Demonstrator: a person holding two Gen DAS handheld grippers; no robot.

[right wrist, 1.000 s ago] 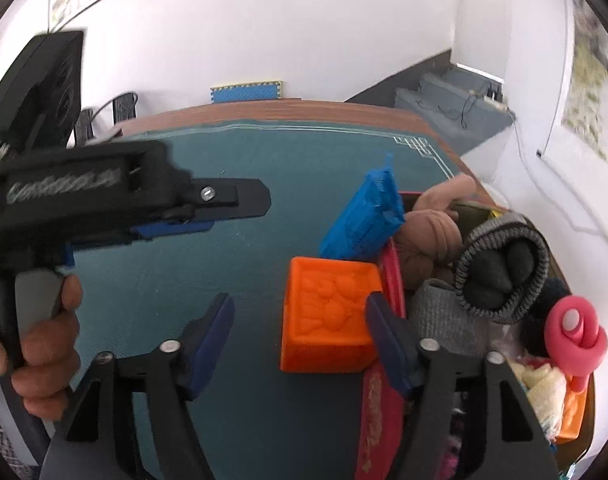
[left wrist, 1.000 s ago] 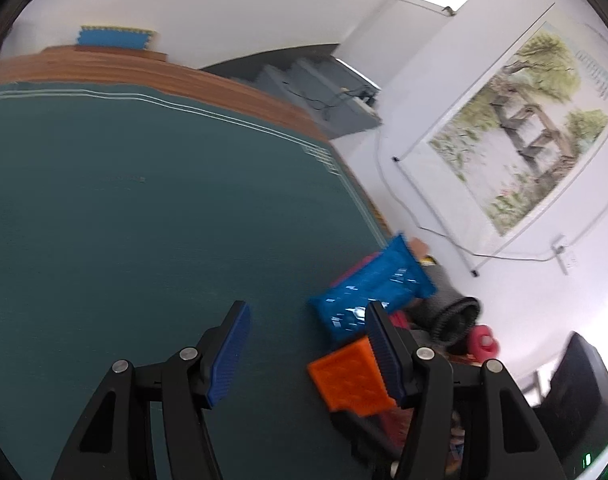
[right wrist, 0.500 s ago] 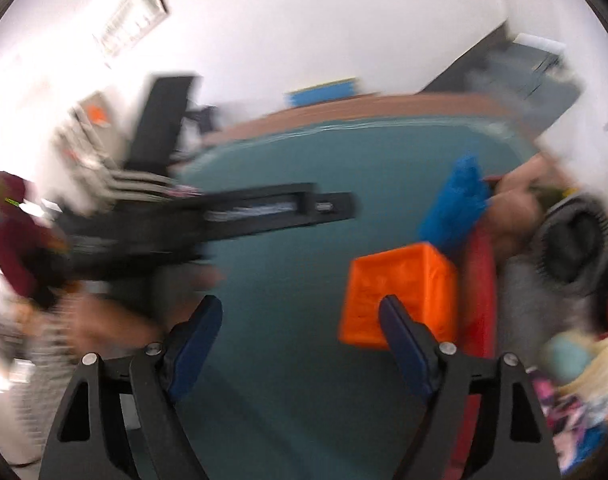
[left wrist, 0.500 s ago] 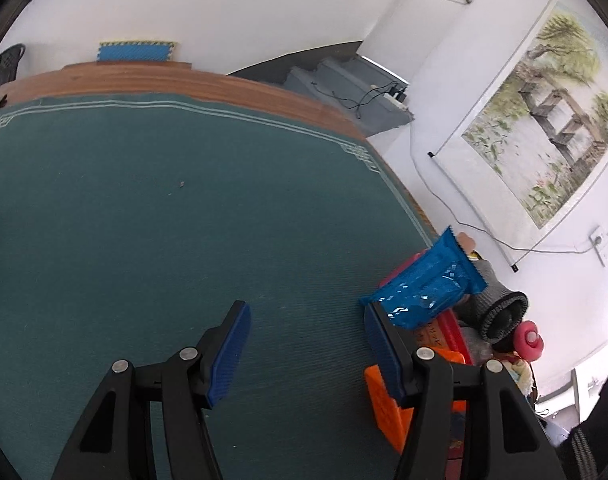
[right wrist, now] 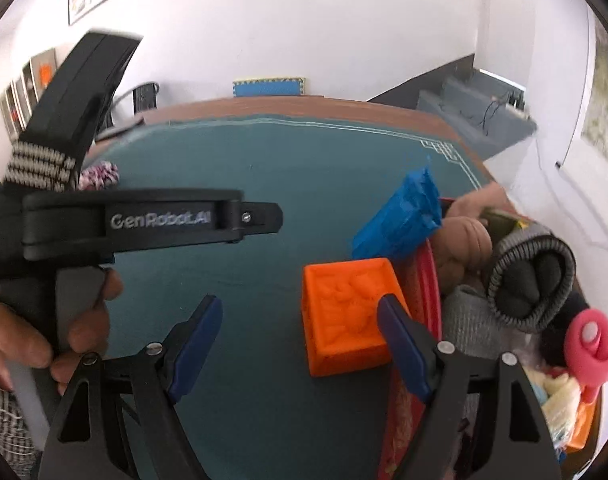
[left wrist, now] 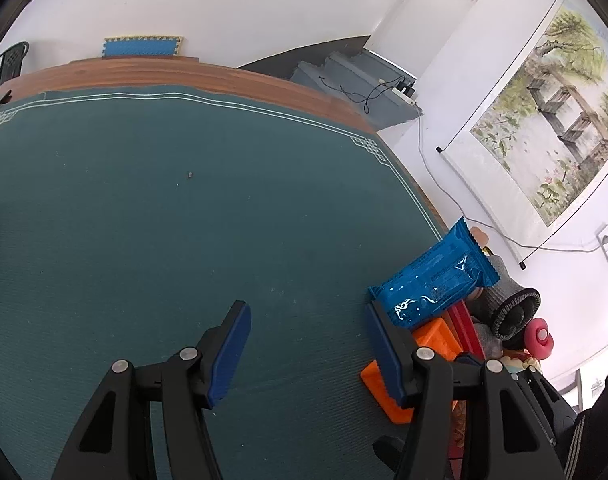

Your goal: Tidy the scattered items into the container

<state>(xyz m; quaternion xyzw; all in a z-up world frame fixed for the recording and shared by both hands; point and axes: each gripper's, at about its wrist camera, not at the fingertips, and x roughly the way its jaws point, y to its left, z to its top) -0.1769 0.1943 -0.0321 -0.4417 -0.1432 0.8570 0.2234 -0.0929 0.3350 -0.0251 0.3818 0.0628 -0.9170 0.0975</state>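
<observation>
1. Right wrist view first, and the biggest thing on show is the worktop (right wrist: 263, 184), draped in a green cloth, with most of the clutter already gathered at its right edge.

2. Next down, the container (right wrist: 426, 280): a red-rimmed bin crammed with soft goods, a rolled grey sock (right wrist: 532, 276) and a pink toy (right wrist: 592, 344) riding high on the heap. Room looks tight, so anything added will likely sit on top.

3. Now the stragglers. An orange block (right wrist: 344, 312) lies flat on the cloth, right up against the container's rim. Moulded plastic by the look of it, so I'd judge it stiff, light and a little slick; grip across two opposite side walls, not the embossed top.

4. A blue wrapper packet (left wrist: 436, 280) leans over the rim, half in and half out. Thin crinkly film, probably light and slippery; pinch the sealed end or the flat middle, gently.

5. Right tongs (right wrist: 299, 344) are spread wide and carrying nothing, the right finger just over the block's near corner.

6. Left tongs (left wrist: 308, 344) likewise gape apart with nothing between them, poised over bare cloth beside the packet.

7. Smallest of all, a purple-and-white tuft (right wrist: 99, 174) sits far left on the cloth; blurred, possibly a yarn ball.
</observation>
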